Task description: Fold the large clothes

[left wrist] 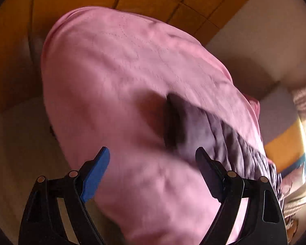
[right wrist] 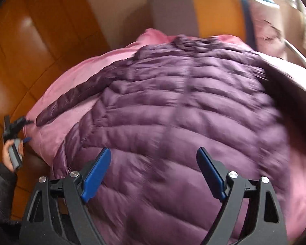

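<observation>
Purple quilted jacket lies flat, front up, on a pink sheet covering the bed. 1 sleeve stretches out toward the sheet's left edge. Right claw hangs above the jacket's lower body, spread wide, nothing between its blue pads. Left claw also spread wide, empty, over bare pink sheet just beside the jacket's edge. Wooden floor around the bed. Both views blurred.
</observation>
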